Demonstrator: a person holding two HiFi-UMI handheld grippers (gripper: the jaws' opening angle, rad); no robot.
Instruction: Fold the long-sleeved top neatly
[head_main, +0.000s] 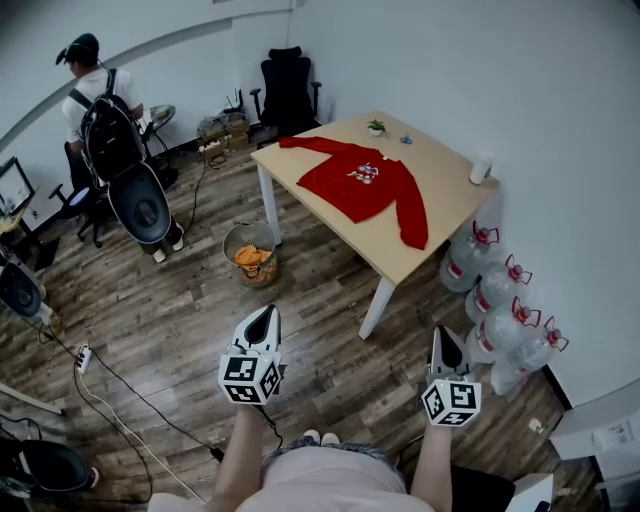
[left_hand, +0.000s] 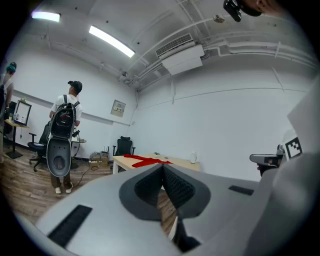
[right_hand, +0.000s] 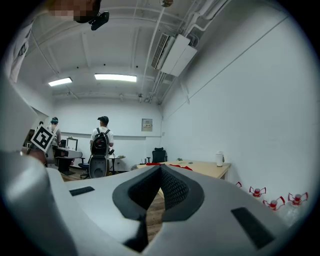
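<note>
A red long-sleeved top (head_main: 367, 182) with a printed chest lies spread flat on the light wooden table (head_main: 440, 205), one sleeve toward the far left corner, the other toward the front edge. In the left gripper view the red top (left_hand: 146, 160) shows far off; in the right gripper view the top (right_hand: 175, 165) is a thin red strip. My left gripper (head_main: 265, 316) and right gripper (head_main: 444, 338) are held level over the wooden floor, well short of the table. Both are shut with nothing between the jaws.
A wire bin (head_main: 250, 256) with orange contents stands by the table's left leg. Several water bottles (head_main: 503, 304) line the right wall. A white cup (head_main: 481, 167) and a small plant (head_main: 376, 127) sit on the table. A person with a backpack (head_main: 110, 135) stands far left; cables (head_main: 120, 395) cross the floor.
</note>
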